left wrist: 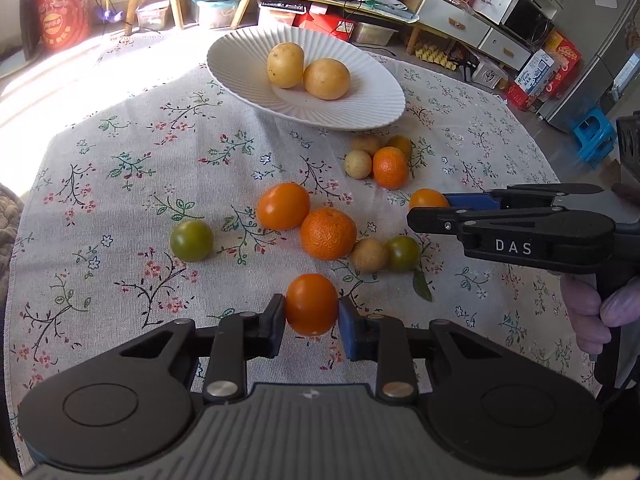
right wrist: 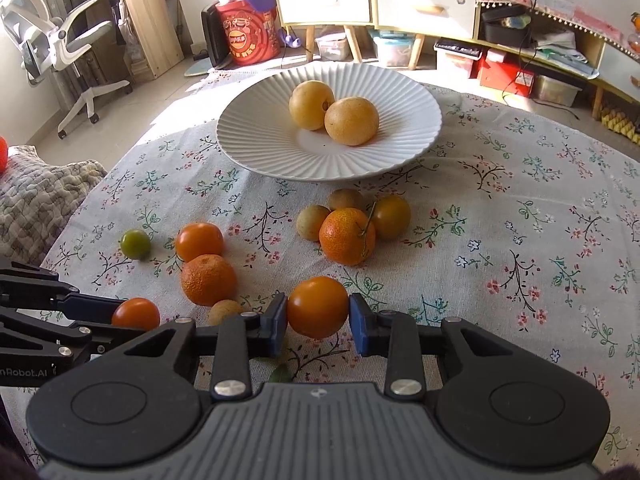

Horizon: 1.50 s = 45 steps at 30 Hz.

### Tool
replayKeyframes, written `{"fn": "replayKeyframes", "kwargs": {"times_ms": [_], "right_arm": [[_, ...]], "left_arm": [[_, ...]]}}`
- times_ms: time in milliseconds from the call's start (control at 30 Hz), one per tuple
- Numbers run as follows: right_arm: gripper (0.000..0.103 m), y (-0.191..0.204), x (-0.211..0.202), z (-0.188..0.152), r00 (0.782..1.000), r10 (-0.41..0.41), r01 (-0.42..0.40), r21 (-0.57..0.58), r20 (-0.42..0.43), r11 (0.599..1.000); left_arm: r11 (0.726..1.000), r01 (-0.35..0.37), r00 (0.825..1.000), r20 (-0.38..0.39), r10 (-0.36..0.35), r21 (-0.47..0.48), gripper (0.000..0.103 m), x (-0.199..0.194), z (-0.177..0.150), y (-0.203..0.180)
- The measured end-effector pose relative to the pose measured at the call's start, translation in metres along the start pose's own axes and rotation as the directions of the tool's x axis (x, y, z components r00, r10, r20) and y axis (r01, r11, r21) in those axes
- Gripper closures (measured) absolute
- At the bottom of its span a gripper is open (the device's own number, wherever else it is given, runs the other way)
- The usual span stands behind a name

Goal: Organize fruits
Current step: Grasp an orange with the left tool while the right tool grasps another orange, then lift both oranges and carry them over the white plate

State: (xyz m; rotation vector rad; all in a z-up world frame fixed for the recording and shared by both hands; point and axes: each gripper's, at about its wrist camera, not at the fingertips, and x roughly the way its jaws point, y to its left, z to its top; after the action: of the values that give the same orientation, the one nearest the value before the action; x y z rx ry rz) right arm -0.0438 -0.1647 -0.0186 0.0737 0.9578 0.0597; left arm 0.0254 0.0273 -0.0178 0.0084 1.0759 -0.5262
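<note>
Two grippers each have a smooth orange fruit between their fingers. Seen from the left wrist, the left gripper point(left wrist: 311, 316) has its fingers closed on an orange tomato-like fruit point(left wrist: 311, 304), pads pressed to both its sides, on the near side of the white ribbed plate point(left wrist: 248, 92). The right gripper point(right wrist: 318, 320) holds a second smooth orange fruit point(right wrist: 318, 307), also nearer than the plate; its left pad touches the fruit, and the right pad sits at the skin (whether a sliver of gap is left there I cannot tell).

Writing: the side of the right gripper reads "DAS" in white letters in the left wrist view, and the left gripper's body shows "nRobot.AI", cut off at the edge of the right wrist view. A red bag point(right wrist: 248, 32) on the floor beyond the plate carries a round emblem too small to read.

On the plate lie two yellow round fruits point(right wrist: 334, 112), touching each other. Between the plate and the grippers, loose on the floral cloth point(right wrist: 520, 208) of the worktop, sit a cluster of small fruits around a pebbled mandarin point(right wrist: 347, 236), another mandarin point(right wrist: 208, 279) and a small green fruit point(right wrist: 135, 243).
</note>
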Motion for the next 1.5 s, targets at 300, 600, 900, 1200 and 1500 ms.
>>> {"fn": "replayKeyframes", "kwargs": {"times_ms": [300,600,900,1200,1500], "right_arm": [[0.073,-0.007,-0.013,0.022,0.997,-0.004,0.001,0.041,0.073,0.999],[0.073,-0.017,-0.012,0.041,0.993,-0.016,0.006,0.084,0.120,0.996],[0.073,-0.038,0.005,0.072,0.986,-0.024,0.010,0.087,0.163,0.996],[0.073,-0.064,0.035,0.102,0.990,-0.018,-0.001,0.137,0.142,0.991],[0.073,-0.069,0.058,0.112,0.992,0.000,-0.019,0.151,0.126,0.988]], "left_arm": [[0.999,0.025,0.997,0.076,-0.023,-0.020,0.089,-0.007,0.021,-0.006],[0.998,0.025,0.987,0.159,-0.015,-0.059,0.089,-0.001,0.050,-0.009],[0.998,0.002,0.975,0.222,0.013,-0.069,0.089,0.020,0.077,-0.009],[0.999,-0.039,0.971,0.238,0.038,-0.003,0.089,0.045,0.101,-0.014],[0.999,-0.045,0.975,0.218,0.040,0.015,0.089,0.062,0.106,-0.008]]}}
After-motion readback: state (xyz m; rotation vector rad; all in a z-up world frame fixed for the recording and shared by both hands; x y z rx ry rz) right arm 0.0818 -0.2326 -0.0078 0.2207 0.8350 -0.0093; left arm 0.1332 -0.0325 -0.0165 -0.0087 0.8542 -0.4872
